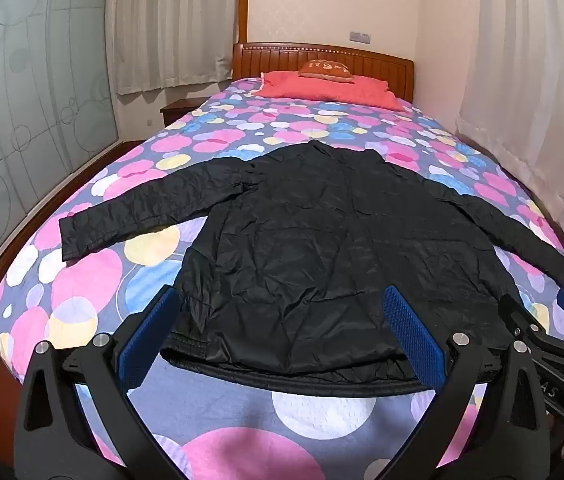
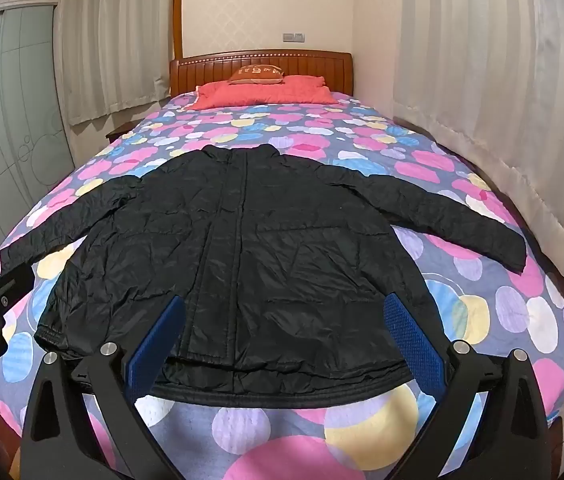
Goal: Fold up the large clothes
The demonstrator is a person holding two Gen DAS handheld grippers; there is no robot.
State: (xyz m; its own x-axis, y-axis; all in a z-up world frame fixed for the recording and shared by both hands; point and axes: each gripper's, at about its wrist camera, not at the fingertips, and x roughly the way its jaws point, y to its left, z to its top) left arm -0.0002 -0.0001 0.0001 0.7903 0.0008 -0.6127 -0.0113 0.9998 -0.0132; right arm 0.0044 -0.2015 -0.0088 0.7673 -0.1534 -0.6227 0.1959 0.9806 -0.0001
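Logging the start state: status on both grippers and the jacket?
Left gripper open, empty. Right gripper open, empty. Black jacket flat on bed, sleeves spread. Nothing in the way.

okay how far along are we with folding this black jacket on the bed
Done: the black jacket lies spread flat on the bedspread, both sleeves out.
In hand: nothing; the left gripper and right gripper hover open over the hem.
Left: every fold, sleeves and body.
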